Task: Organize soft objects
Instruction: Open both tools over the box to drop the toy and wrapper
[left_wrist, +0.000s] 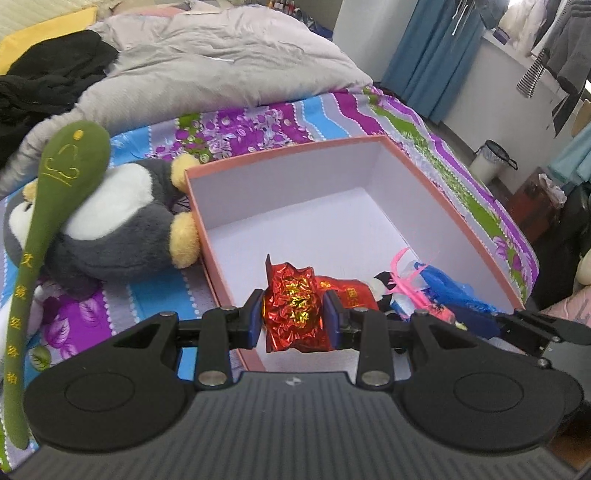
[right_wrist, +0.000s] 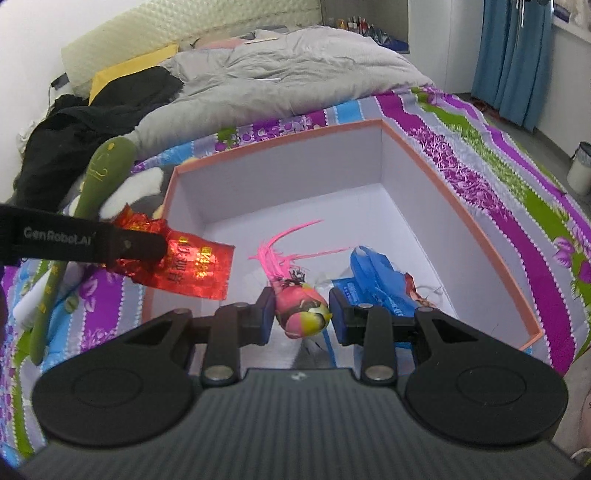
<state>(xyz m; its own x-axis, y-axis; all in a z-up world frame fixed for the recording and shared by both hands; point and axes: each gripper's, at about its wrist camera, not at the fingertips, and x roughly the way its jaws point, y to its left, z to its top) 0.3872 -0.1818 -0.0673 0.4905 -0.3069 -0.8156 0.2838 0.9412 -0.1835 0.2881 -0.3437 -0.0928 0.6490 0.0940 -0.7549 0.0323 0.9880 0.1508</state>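
My left gripper (left_wrist: 293, 317) is shut on a crumpled red foil packet (left_wrist: 291, 310), held over the near left corner of a pink box (left_wrist: 288, 162) with a white inside. The right wrist view shows that packet (right_wrist: 192, 266) hanging over the box's left wall (right_wrist: 173, 206). My right gripper (right_wrist: 302, 315) is shut on a pink and yellow feathered bird toy (right_wrist: 299, 310), low inside the box. A blue plastic packet (right_wrist: 373, 273) lies on the box floor beside it. A grey and white penguin plush (left_wrist: 122, 221) and a green plush stick (left_wrist: 70, 166) lie left of the box.
The box sits on a striped floral bedsheet (left_wrist: 258, 122). A grey duvet (left_wrist: 221, 59) and black clothes (left_wrist: 48, 74) are piled at the far end. The bed's edge runs along the right, with a bin (left_wrist: 489, 162) and blue curtains (left_wrist: 432, 55) beyond.
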